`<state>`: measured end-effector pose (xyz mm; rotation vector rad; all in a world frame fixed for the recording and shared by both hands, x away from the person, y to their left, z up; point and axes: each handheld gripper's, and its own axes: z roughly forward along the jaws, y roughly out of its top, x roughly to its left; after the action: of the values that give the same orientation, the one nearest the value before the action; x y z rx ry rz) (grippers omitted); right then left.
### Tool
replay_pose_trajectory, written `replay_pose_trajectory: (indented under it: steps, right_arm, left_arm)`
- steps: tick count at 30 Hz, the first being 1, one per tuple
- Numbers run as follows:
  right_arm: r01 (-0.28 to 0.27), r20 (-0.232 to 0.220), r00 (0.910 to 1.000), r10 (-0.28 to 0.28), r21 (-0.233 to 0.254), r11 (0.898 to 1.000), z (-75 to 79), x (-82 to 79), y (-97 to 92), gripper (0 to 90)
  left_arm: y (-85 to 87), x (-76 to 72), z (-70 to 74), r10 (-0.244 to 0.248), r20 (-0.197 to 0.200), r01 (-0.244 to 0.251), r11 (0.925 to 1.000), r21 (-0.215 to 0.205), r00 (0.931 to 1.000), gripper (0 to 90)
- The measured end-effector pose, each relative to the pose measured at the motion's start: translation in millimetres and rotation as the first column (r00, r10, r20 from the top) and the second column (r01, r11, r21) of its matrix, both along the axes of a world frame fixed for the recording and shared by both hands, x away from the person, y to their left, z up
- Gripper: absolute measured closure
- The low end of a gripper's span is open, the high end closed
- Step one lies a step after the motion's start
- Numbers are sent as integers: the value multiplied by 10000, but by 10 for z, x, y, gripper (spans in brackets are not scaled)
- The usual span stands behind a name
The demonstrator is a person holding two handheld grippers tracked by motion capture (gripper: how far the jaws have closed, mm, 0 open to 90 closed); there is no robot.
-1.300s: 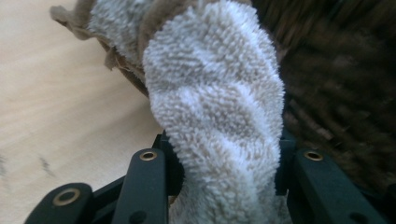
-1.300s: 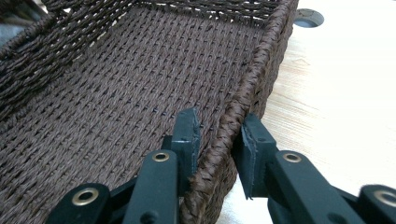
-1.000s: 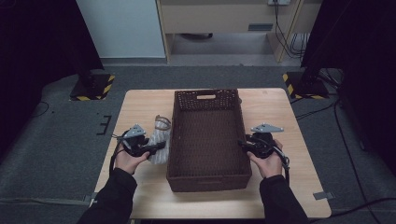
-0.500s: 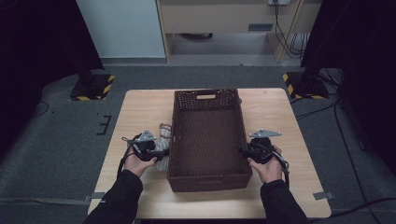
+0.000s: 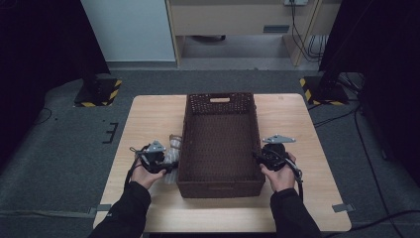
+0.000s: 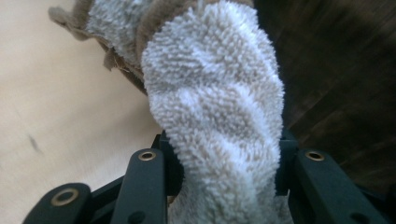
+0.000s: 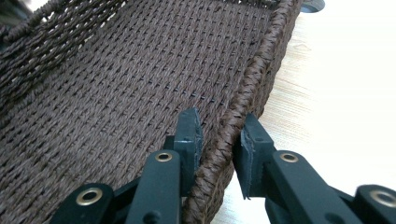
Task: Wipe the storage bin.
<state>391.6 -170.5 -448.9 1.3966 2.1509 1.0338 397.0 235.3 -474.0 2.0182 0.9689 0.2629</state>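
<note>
On the desk (image 5: 148,119) in front of me stands a dark brown woven basket (image 5: 220,144), long side running from near to far, with a handle slot in its far wall. I have one hand at each of its long sides.

At the basket's left, my left tongs (image 5: 167,166) are clamped on a fluffy towel (image 6: 219,121). In the left gripper view the pale pile bulges up between the two black jaws, pressed in from both sides, and the rest of the cloth, with a brown-edged fold, trails away over the light wood. From above, the towel (image 5: 174,148) lies bunched on the desk just beside the basket's left wall, near its near corner, and my left hand (image 5: 144,174) rests behind the tongs.

At the basket's right, my right tongs (image 5: 257,159) straddle the rim of the right wall. Their jaws have just been closing, and in the right gripper view the braided rim (image 7: 238,121) sits between them, one jaw inside the basket and one outside over the desk, narrowed onto the weave. My right hand (image 5: 280,173) lies on the desk just outside that wall, toward the near end.
</note>
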Motion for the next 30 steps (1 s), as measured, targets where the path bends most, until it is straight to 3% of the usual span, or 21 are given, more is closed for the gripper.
replay_pose_trajectory:
  steps: [4,6,10,14,19,21,25,30]
  right_arm:
    - [-88,51,9999,88,-71,9999,-1,0,-1,720]
    - [-51,30,10000,52,-59,10000,-1,-1,1,720]
    - [8,10,10000,-8,-53,10000,2,2,5,722]
    - [54,73,10000,-53,-75,10000,-1,25,-6,723]
    - [71,94,9999,-71,-2,10000,-4,40,-7,723]
    - [54,102,9999,-54,-6,10000,-4,38,-8,722]
    - [43,119,9999,-43,19,10000,-8,40,-16,720]
    - [207,105,9997,-208,89,9997,-6,40,2,722]
  left_arm:
    - [87,-34,211,7,745,57,9963,-861,9972,594]
    - [101,-47,266,-76,861,148,9964,-833,9963,594]
    - [29,-61,169,-206,739,221,9996,-199,9971,595]
    - [-35,-43,-57,-207,121,204,9994,271,9997,595]
    - [-126,-10,-282,-302,-605,380,9905,1318,9977,595]
    - [-159,-10,-309,-274,-715,380,9878,1512,9971,595]
    - [-85,-33,-197,-212,-602,270,9949,971,9980,596]
    - [57,-115,148,-143,348,150,9997,-195,9993,596]
